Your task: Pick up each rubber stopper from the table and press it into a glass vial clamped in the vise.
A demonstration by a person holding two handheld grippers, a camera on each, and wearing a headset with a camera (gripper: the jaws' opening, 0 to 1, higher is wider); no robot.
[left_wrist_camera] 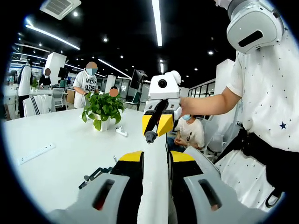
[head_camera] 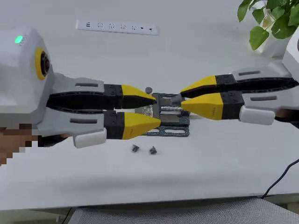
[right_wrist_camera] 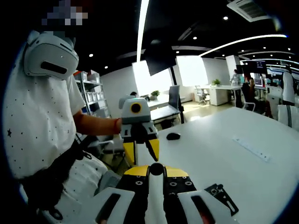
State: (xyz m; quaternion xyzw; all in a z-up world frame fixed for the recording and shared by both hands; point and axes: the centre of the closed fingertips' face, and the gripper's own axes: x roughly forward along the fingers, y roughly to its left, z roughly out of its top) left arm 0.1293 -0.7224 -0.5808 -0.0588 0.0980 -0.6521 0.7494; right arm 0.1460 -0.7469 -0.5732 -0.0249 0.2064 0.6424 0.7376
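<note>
A dark vise sits mid-table with a glass vial clamped in it. My right gripper comes in from the right above the vise, shut on a grey rubber stopper; the stopper shows between its tips, and the left gripper view also catches this stopper. My left gripper reaches in from the left, open, its jaws above and below the vial's level with nothing held. Two loose stoppers lie in front of the vise, and a third behind it.
A white power strip lies at the back of the white table. A potted plant stands at the back right. A black cable hangs over the near right edge. Other people sit and stand in the room beyond.
</note>
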